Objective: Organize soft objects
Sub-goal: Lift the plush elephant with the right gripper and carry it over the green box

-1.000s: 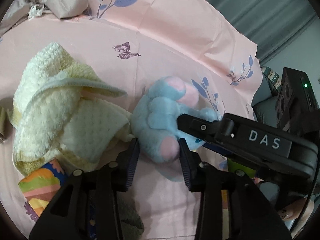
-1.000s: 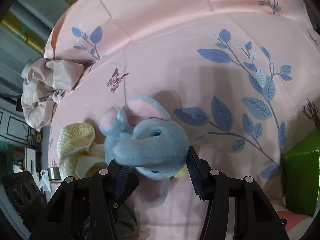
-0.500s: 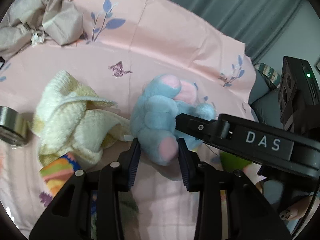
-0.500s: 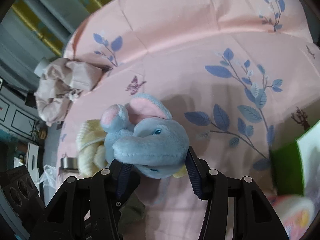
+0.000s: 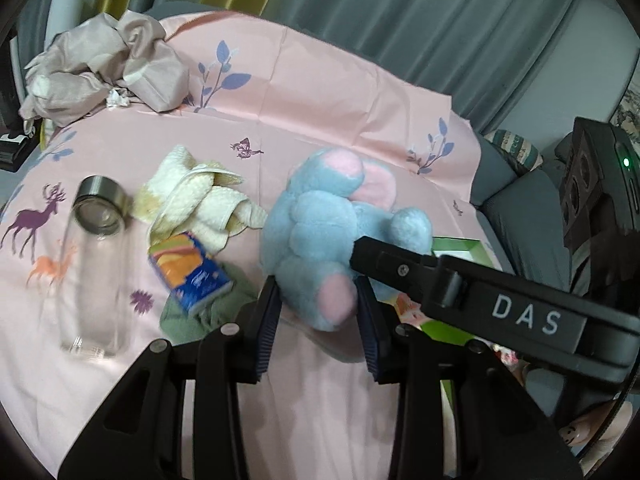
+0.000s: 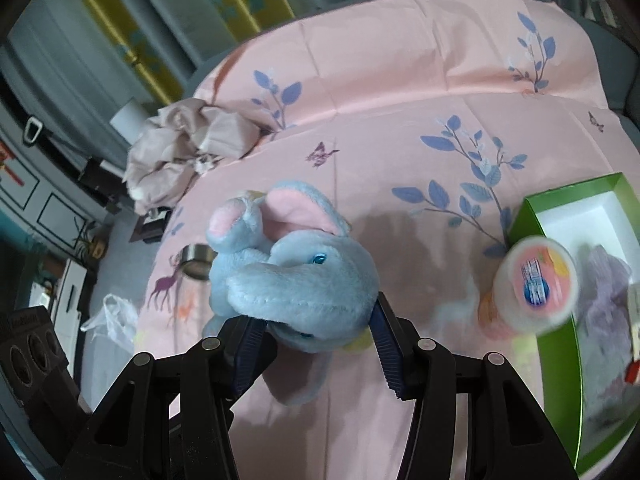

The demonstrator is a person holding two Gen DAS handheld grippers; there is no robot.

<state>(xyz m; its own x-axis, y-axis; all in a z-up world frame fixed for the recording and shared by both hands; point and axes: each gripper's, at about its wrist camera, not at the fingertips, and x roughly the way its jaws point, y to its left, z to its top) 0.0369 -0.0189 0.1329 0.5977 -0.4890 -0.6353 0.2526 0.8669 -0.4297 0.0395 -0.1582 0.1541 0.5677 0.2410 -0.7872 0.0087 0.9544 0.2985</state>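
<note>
Both grippers are clamping the same blue plush elephant, which is hanging in the air above the pink patterned cloth covering the table. The left gripper is squeezing a pink-soled foot of the toy between its fingers, while the right gripper is pinching the head, its fingers pressing in at either side just below the blue eye. In the left wrist view the right gripper's black body is crossing in from 3 o'clock and touching the toy.

On the cloth, at 9 o'clock from the elephant in the left wrist view, a cream towel is lying crumpled, with a colourful tissue pack just beside it at 6 o'clock, resting partly on a green cloth. A clear bottle with a metal cap is lying on its side further toward 9 o'clock. A crumpled beige cloth is sitting at 11 o'clock, near the far edge.

In the right wrist view a green box with a white inside is lying at 3 o'clock, with a blurred round container at its near edge.
</note>
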